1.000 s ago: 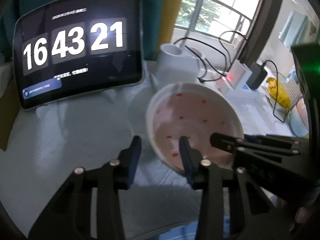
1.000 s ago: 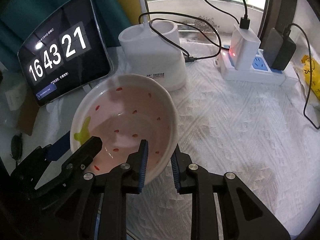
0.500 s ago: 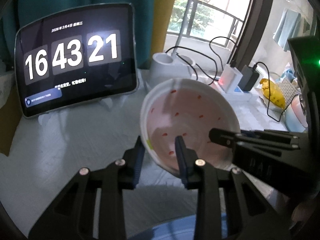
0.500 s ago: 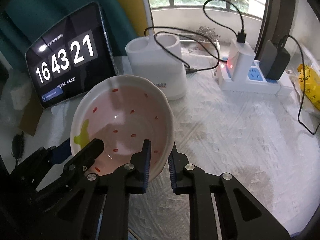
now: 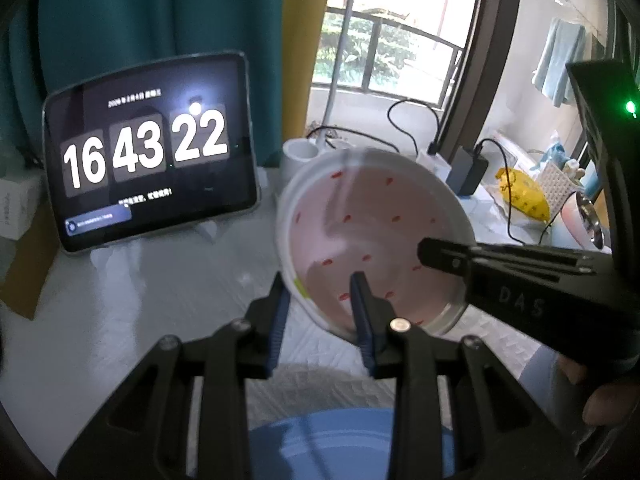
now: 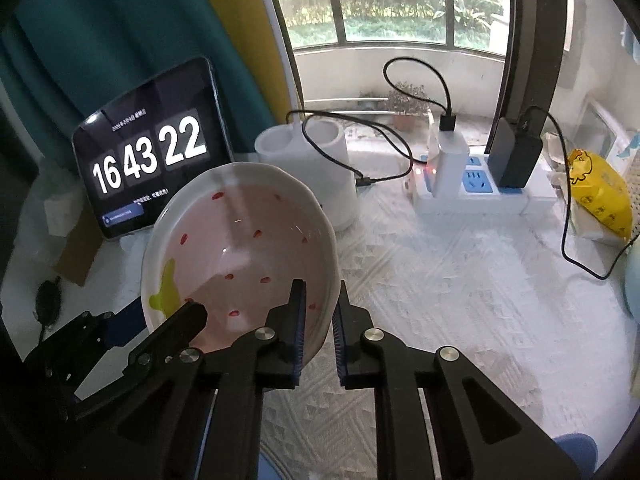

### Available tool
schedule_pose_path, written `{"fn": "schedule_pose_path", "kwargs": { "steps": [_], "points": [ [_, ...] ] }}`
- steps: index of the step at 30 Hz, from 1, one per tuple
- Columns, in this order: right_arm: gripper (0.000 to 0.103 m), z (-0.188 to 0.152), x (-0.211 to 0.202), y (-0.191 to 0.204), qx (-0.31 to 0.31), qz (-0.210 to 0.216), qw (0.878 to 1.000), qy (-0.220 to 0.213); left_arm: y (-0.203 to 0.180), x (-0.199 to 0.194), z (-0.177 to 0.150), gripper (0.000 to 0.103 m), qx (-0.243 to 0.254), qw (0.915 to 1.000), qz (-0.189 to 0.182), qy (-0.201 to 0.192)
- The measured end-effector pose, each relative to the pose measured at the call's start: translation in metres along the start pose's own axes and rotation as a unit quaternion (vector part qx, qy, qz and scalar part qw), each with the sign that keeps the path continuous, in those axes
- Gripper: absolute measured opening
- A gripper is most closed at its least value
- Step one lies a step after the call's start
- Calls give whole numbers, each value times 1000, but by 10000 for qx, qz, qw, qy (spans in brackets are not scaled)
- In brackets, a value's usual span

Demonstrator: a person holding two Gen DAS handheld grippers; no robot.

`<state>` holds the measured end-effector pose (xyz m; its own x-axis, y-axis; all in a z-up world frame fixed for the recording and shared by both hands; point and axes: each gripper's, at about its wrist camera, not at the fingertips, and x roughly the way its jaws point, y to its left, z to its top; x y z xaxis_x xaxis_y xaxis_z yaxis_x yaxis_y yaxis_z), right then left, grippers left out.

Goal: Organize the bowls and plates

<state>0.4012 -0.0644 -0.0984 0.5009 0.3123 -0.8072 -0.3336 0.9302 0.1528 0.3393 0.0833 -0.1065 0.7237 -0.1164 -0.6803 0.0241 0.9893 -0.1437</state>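
Bowl-lifting looks like the step in hand. From the left wrist, the pink ceramic bowl with red flecks and a white rim (image 5: 372, 240) hangs tilted above the white cloth-covered table (image 5: 152, 292); the left gripper (image 5: 320, 312) is narrowed, its blue pads straddling the near rim, seemingly pinching it. A light blue plate (image 5: 340, 444) lies below, a likely stacking target, so the next move calls for level carrying.

From the right wrist, the right gripper (image 6: 319, 324) has just been closing and pinches the bowl's wall between its pads.
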Motion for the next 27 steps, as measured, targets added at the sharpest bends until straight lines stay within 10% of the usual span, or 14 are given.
{"fn": "schedule_pose_path", "kwargs": {
  "steps": [27],
  "points": [
    [14, -26, -77, -16, 155, 228, 9988, -411, -50, -69, -9, 31, 217, 9992, 31, -337]
  ]
}}
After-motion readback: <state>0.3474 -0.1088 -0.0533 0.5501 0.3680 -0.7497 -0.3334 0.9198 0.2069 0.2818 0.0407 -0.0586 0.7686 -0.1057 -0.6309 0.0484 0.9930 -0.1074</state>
